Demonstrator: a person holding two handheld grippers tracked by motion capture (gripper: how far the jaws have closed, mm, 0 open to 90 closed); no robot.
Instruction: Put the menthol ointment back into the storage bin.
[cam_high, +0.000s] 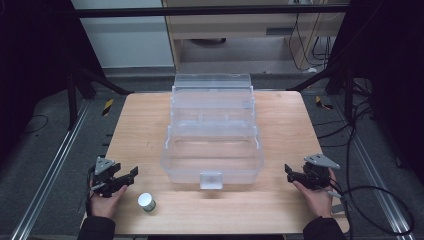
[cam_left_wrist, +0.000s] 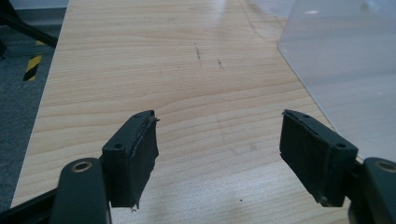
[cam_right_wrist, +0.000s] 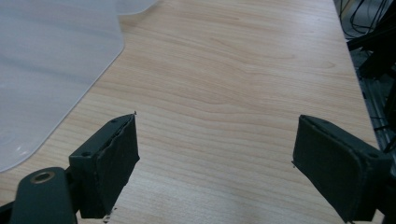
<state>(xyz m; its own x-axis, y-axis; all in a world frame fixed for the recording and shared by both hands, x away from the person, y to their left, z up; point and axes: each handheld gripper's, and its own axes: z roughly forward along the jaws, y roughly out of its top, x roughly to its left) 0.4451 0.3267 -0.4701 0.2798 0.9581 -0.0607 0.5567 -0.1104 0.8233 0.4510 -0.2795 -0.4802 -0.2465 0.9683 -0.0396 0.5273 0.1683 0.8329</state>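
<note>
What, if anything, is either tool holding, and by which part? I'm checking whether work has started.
Nothing is held. The left tool and the right tool are both open over bare table.

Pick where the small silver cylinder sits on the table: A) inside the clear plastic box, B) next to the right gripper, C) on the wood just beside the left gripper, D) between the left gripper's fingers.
C: the small silver cylinder stands on the bare table beside the left gripper, outside the clear plastic box.
</note>
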